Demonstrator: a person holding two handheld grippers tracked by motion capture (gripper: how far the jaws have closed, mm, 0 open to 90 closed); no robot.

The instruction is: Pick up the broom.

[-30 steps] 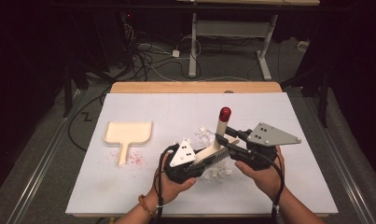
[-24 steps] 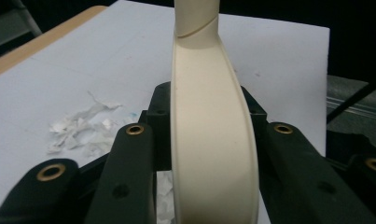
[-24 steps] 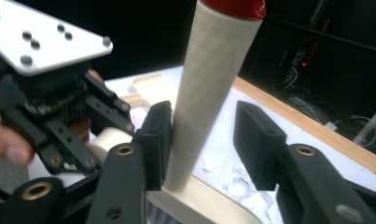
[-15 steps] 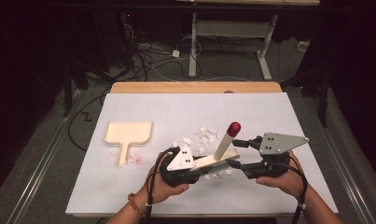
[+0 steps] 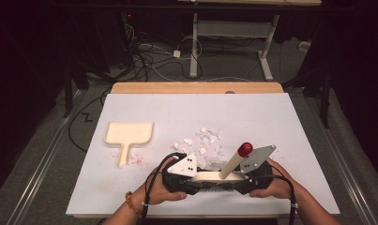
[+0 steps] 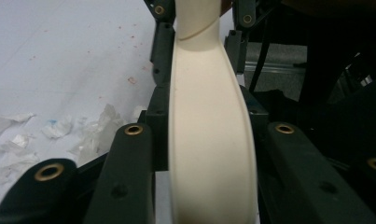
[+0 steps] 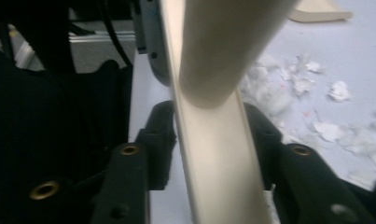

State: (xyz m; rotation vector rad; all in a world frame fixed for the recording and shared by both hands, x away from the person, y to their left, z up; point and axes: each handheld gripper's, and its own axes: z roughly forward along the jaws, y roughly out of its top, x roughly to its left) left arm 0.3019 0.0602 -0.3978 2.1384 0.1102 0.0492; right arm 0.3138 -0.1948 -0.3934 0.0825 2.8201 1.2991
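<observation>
Near table edge: left gripper and right gripper face each other, both clamped on one cream brush — head held level between them, red-tipped handle angled up, likely steadied for sweeping. Just beyond lie paper scraps. Farther left, the dustpan waits — mouth away.

I see a white-topped rectangular table; a cream plastic dustpan lies left of centre, torn white paper scraps at centre.
</observation>
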